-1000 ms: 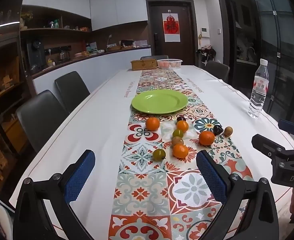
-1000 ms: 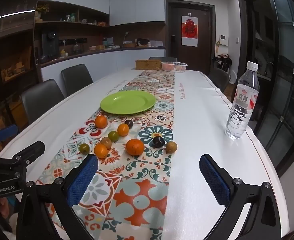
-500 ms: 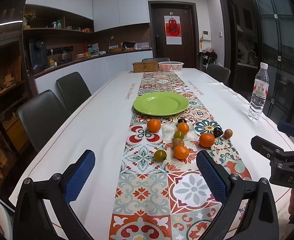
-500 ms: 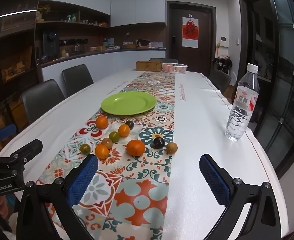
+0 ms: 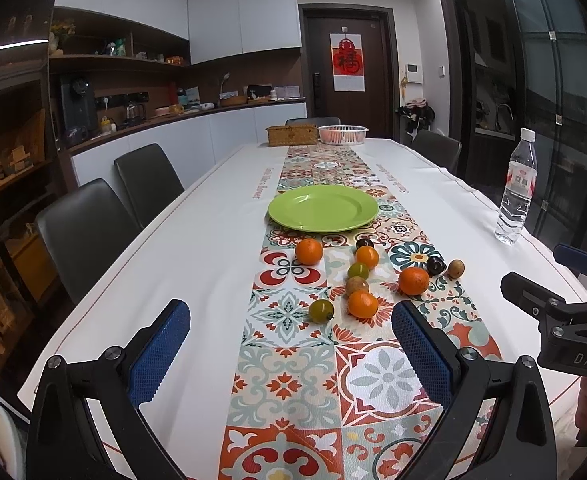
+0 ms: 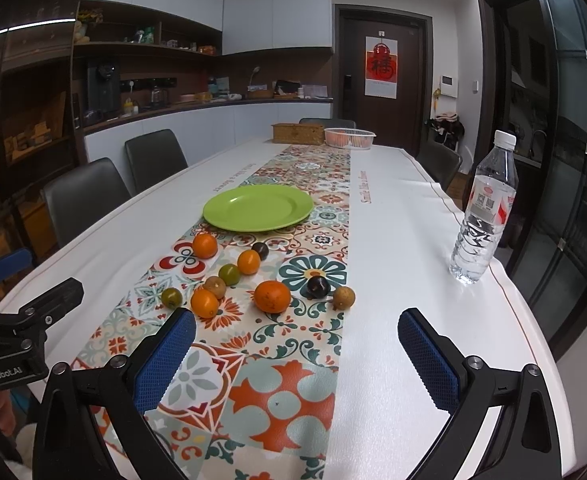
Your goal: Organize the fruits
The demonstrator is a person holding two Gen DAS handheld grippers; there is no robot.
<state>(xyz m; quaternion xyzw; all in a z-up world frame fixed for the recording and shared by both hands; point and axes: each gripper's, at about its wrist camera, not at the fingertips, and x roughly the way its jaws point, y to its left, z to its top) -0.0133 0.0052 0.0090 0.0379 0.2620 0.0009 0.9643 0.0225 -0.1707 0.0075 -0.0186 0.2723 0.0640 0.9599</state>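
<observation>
Though tipped back a touch against a second ago, still hovering over the near end of the table runner (image 5: 293,380): left gripper (image 5: 291,320) with pads spread wide and nothing between them, right gripper (image 6: 296,324) likewise. No change among the fruit in that time: four oranges, two green, two brownish, two dark, all loose on the runner, the nearest orange (image 5: 362,304) just ahead of the left claw. By that reading, not yet started; only a settling of aim, with every piece left to pick. Green plate (image 5: 285,216) bare, just beyond the farthest fruit, probably the place to gather them. At the table's far end, white basket (image 5: 343,134) holding something pale, too small to tell; touching or just beside it, closed wicker box (image 5: 291,135), contents hidden. Water bottle (image 5: 517,196) upright, capped, well apart to the right.
</observation>
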